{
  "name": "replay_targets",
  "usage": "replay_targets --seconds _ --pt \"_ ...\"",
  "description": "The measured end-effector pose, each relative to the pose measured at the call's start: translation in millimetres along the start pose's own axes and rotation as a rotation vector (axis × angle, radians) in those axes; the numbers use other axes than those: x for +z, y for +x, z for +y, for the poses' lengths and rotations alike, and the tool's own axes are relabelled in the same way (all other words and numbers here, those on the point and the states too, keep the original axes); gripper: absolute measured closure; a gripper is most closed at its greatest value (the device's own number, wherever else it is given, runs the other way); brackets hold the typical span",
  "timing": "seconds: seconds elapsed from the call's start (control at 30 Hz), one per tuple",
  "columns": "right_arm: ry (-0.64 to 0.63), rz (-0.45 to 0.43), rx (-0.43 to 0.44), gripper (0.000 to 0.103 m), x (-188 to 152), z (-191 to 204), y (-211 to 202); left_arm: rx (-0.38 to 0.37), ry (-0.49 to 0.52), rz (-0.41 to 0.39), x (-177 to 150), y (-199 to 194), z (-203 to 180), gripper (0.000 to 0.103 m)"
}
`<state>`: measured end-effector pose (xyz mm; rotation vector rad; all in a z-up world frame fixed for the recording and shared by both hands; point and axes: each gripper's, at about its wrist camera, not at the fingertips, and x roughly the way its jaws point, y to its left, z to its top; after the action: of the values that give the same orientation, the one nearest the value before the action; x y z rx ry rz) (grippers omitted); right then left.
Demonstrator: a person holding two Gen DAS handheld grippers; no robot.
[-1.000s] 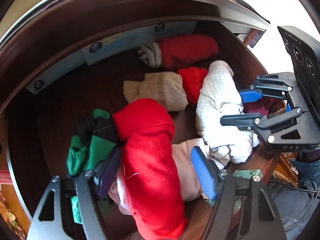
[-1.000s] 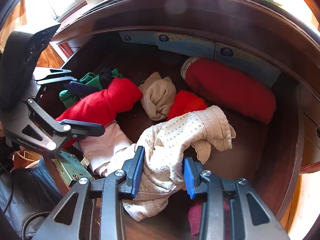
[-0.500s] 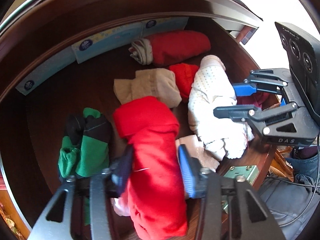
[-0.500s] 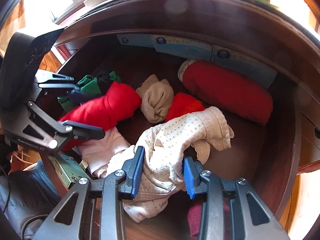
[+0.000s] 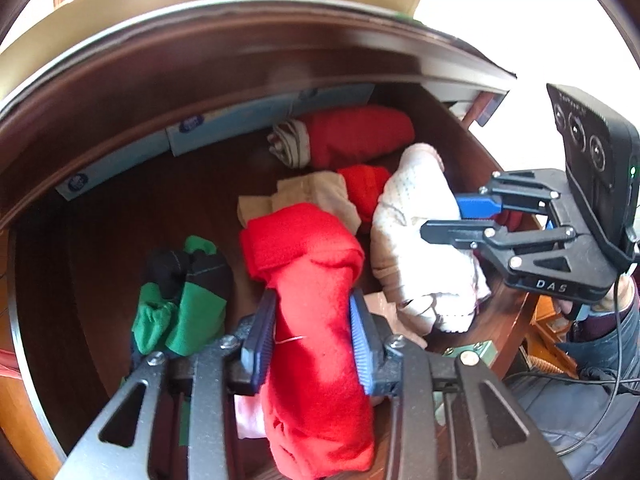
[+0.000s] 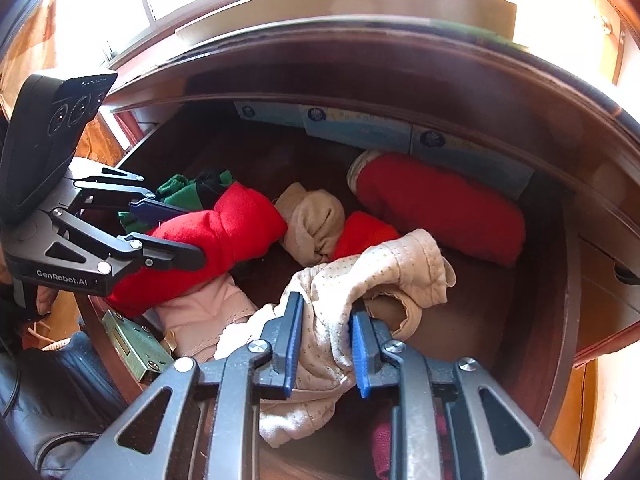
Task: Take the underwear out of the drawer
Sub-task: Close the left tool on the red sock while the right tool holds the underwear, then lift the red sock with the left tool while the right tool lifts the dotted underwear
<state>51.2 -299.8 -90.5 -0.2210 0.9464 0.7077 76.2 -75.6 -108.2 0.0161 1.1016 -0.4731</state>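
- The left tongs (image 5: 312, 344) were clamped on a red rolled garment (image 5: 316, 320), its blue pads pressing the cloth from both sides.
- The right tongs (image 6: 325, 344) were gripping a cream dotted garment (image 6: 360, 280), bunched between the pads with a loose end trailing toward the front.
- Both pieces seemed raised a little but remained over the open wooden drawer (image 6: 560, 320), near its front edge; neither was out of it yet.
- Left inside were a large red roll (image 6: 440, 208) at the back against light blue boxes (image 6: 360, 128), a beige bundle (image 6: 316, 220), a small red piece (image 6: 368, 232), a green and black pair (image 5: 184, 288) at the left, and a pale pink item (image 6: 200, 316) under the held red one.
- By my judgement the task was at its first stage: two pieces were seized, the carrying out remained, and then the other pieces.
- I cannot tell which of the remaining bundles are underwear and which socks.
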Motion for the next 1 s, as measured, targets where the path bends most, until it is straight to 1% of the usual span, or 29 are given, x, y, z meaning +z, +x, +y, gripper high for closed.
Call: replay_targets --seconds 0.1,0.2,0.23,0.3,0.4,0.67,0.73,0.87,1.0 --pt "-0.011 -0.037 0.0 0.081 -1.8 1.1 -5.0 -0.005 -0.004 -0.032 -1.5 -7.0 0.1 0.07" --pt "-0.023 -0.073 -0.01 0.087 -2.7 1.9 -8.7 -0.016 -0.01 -0.053 -1.9 -10.0 0.6 0.07" --pt "-0.028 -0.086 -0.016 0.091 -3.6 2.6 -10.3 -0.017 -0.012 -0.057 -3.0 -11.0 0.7 0.07" --pt "-0.032 -0.101 -0.022 0.091 -4.1 3.6 -11.9 -0.02 -0.018 -0.063 -3.8 -11.1 2.0 0.07" --pt "-0.021 -0.082 -0.028 0.091 -1.2 3.0 -9.3 -0.02 -0.022 -0.069 -5.1 -10.9 3.0 0.07" --pt "0.008 -0.081 -0.066 0.092 2.8 4.2 -7.6 -0.038 -0.046 -0.11 -9.5 -18.0 5.8 0.07" --pt "0.012 -0.097 -0.067 0.094 1.2 4.2 -9.3 -0.043 -0.048 -0.131 -11.2 -22.8 5.3 0.07" --pt "0.005 -0.16 -0.06 0.096 -5.4 7.2 -16.9 -0.053 -0.07 -0.182 -15.5 -36.0 9.5 0.07" --pt "-0.008 -0.211 -0.069 0.097 -11.4 13.3 -23.2 -0.053 -0.094 -0.226 -20.8 -47.3 16.0 0.07"
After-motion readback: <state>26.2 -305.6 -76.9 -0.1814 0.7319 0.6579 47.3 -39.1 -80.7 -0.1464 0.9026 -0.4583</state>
